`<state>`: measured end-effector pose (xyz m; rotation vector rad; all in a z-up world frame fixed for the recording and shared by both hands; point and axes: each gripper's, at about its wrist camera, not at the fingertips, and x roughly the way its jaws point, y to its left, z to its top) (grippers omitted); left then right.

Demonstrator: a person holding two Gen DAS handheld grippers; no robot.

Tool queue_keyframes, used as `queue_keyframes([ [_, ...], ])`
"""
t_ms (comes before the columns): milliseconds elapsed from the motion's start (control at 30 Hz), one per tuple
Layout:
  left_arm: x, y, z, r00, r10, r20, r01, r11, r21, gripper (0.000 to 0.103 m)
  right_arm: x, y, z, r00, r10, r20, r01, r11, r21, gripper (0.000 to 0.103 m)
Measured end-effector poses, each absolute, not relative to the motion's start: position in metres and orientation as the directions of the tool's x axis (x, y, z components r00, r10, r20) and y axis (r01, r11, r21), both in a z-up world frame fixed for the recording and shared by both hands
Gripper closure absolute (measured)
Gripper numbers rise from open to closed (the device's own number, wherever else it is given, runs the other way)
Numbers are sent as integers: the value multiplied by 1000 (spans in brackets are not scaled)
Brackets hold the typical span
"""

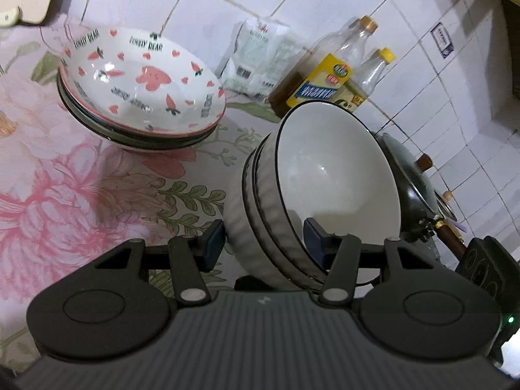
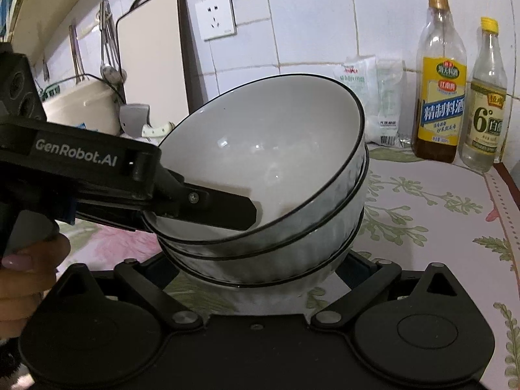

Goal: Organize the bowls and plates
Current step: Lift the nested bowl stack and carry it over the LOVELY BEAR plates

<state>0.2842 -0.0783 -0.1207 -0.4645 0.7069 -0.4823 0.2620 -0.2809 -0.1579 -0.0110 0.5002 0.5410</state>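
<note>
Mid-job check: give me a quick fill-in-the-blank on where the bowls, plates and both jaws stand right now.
1. The white bowls with black rims are nested in a stack of ____.
2. One finger of the left gripper reaches ____ the top bowl, the other outside the stack.
3. The top plate of the plate stack shows hearts and a pink ____.
4. The right gripper has its jaws ____, on either side of the lowest bowl.

Missing words: three; inside; bear; open

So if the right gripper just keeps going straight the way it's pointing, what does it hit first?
Most likely the stack of white bowls: it sits directly ahead of the right gripper, between its fingers, which are mostly hidden behind it. The left gripper already has one finger inside the top bowl. Exact gap is unclear.
</note>
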Motion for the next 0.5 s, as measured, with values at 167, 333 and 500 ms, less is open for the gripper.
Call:
queue_keyframes([
  [167, 265, -66, -104, 677, -556, -482, 272, 798, -537, 52, 246, -270, -140, 741, 495, -453, -505, 856, 110, 2],
  [333, 250, -55, -83, 705, -539, -462, 269, 805, -529, 52, 235, -259, -120, 741, 506, -441, -518, 849, 103, 2],
  [500, 243, -43, -58, 712, -522, -470, 276, 823, -496, 52, 231, -247, -98, 739, 525, -421, -544, 835, 86, 2],
])
